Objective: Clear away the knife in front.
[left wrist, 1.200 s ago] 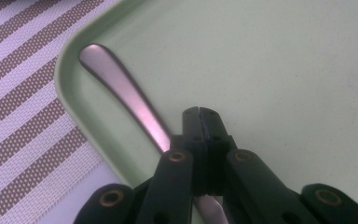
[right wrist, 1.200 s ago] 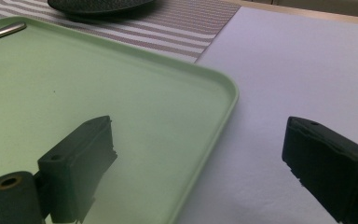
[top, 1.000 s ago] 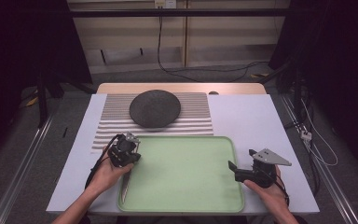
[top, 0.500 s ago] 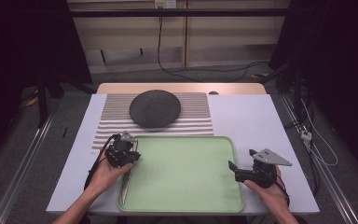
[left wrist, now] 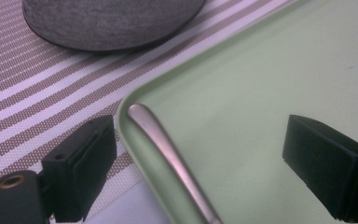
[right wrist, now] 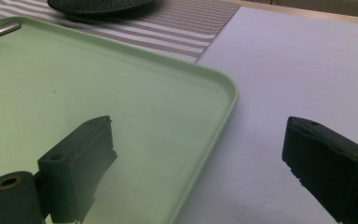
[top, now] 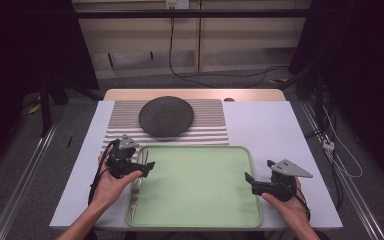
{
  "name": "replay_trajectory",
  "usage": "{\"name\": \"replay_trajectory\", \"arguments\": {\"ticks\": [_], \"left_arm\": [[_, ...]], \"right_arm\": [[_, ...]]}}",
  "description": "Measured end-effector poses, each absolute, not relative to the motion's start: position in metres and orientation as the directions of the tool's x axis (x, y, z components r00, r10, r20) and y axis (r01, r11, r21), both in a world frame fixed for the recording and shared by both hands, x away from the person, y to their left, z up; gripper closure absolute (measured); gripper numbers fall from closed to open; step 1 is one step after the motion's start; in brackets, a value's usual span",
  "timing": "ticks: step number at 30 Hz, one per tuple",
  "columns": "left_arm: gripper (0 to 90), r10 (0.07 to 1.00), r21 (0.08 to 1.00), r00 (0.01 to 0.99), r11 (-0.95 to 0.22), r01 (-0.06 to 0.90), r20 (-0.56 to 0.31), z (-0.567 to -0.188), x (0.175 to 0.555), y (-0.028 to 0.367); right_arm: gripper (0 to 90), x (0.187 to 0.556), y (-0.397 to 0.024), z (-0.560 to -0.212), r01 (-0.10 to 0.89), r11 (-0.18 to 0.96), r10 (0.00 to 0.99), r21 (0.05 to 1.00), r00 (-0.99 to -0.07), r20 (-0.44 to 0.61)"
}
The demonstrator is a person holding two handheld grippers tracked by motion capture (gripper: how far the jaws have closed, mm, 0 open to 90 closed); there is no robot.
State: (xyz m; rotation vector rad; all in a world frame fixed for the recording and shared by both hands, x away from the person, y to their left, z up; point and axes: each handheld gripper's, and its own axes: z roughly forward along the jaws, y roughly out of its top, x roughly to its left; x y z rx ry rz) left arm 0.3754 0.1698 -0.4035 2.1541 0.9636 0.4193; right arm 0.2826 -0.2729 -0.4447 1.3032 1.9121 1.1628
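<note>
We saw one metal utensil [top: 136, 185], perhaps a knife, lying along the left edge of one green tray [top: 200, 185]. One dark plate [top: 166, 116] sat beyond on the striped mat [top: 207, 122]. Left gripper [top: 145, 167] and right gripper [top: 250, 182] both gaped wide, empty.

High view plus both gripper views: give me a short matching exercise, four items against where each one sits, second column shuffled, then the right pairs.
Items
1. dark round plate
2. metal utensil
3. left gripper
4. right gripper

Places
A. open, straddling the green tray's right rim
B. on the striped mat, beyond the tray
C. open, over the tray's far left corner
D. lying inside the tray along its left edge

Pairs: 1-B, 2-D, 3-C, 4-A
</note>
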Motion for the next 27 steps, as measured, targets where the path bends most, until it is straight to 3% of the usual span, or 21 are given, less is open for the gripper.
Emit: {"name": "replay_trajectory", "arguments": {"ticks": [5,21,27], "left_arm": [[6.5,0.726,0.744,0.687,-0.48,0.465,0.039,-0.4,0.363,0.172],[7.2,0.798,0.8,0.601,-0.33,0.501,-0.048,-0.419,0.343,0.21],[7.6,0.799,0.803,0.599,-0.322,0.502,-0.053,-0.425,0.341,0.214]], "right_arm": [[9.4,0.282,-0.274,-0.445,0.451,0.156,0.924,0.879,-0.381,0.031],[9.4,0.282,-0.274,-0.444,0.45,0.154,0.926,0.879,-0.376,0.03],[9.4,0.281,-0.276,-0.444,0.449,0.147,0.93,0.881,-0.367,0.032]]}}
